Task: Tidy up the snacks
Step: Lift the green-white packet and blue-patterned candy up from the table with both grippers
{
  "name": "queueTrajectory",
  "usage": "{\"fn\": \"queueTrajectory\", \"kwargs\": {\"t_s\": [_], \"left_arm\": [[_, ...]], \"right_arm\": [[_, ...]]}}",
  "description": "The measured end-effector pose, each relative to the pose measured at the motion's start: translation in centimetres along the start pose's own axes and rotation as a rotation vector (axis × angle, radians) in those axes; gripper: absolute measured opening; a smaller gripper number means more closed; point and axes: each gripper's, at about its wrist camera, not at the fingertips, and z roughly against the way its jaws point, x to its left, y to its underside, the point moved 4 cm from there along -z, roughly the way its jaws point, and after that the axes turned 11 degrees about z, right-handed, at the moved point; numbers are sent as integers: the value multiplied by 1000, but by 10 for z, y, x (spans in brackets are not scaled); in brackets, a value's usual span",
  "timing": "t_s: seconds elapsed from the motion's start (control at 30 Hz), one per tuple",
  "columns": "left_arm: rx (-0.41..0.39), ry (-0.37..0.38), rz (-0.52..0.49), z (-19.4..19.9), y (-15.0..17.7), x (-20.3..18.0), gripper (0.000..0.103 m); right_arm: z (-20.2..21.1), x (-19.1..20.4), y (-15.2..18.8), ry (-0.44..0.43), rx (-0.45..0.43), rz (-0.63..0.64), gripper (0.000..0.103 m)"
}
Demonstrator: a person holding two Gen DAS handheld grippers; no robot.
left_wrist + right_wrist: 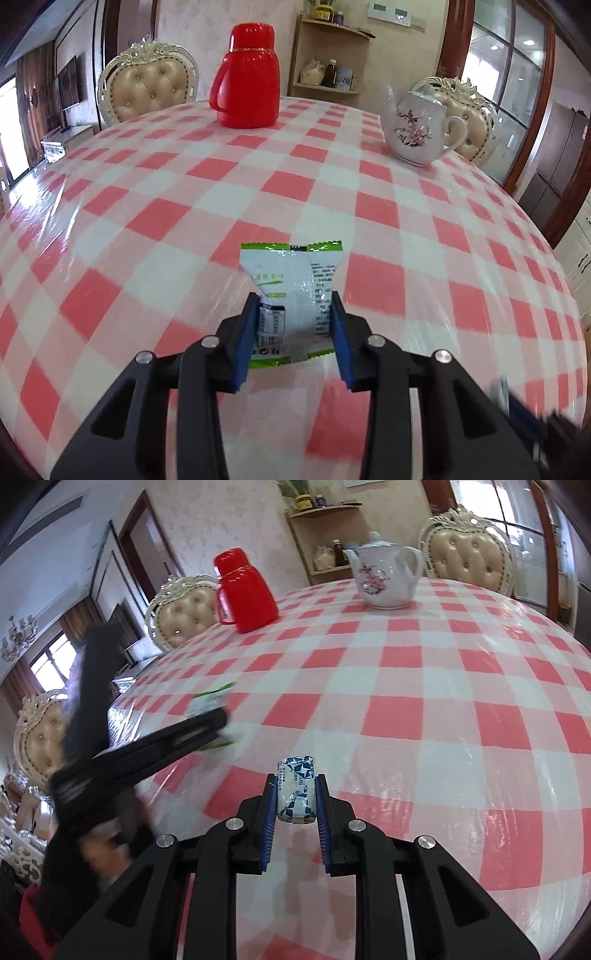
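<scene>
Above the checked tablecloth (280, 192), our left gripper (294, 306) clamps a green-edged snack packet (291, 291), our right gripper (295, 794) a blue-patterned one (296, 794); both should be set down level, side by side.

A pink-checked table (332, 206) carries a red thermos (247, 77) and a floral teapot (415, 127), well apart.

desk (207, 206) covered in red-and-white checked cloth under clear film. red flask (247, 77) upright at far side. floral white teapot (417, 125) well apart from it. tufted cream chairs (147, 88) behind. corner shelf (328, 55) holding jars.
</scene>
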Motion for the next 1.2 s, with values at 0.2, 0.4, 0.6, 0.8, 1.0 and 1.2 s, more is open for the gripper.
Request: {"fn": "queueTrajectory", "kwargs": {"t_s": [0.2, 0.4, 0.6, 0.8, 1.0, 1.2], "left_arm": [[-10, 3, 6, 46, 34, 22, 38], [-43, 16, 27, 85, 59, 45, 38], [-86, 27, 54, 110, 67, 58, 38], [-113, 22, 40, 130, 85, 62, 38], [-129, 28, 64, 152, 104, 73, 38], [-190, 21, 38, 182, 121, 73, 38]], "right_arm": [[-3, -2, 2, 16, -3, 6, 20], [4, 2, 9, 8, -28, -22, 20], [34, 18, 28, -39, -57, -36, 20], [58, 35, 50, -103, -84, -74, 20], [73, 56, 64, -164, -87, -85, 20], [90, 85, 77, -199, -85, -41, 20]]}}
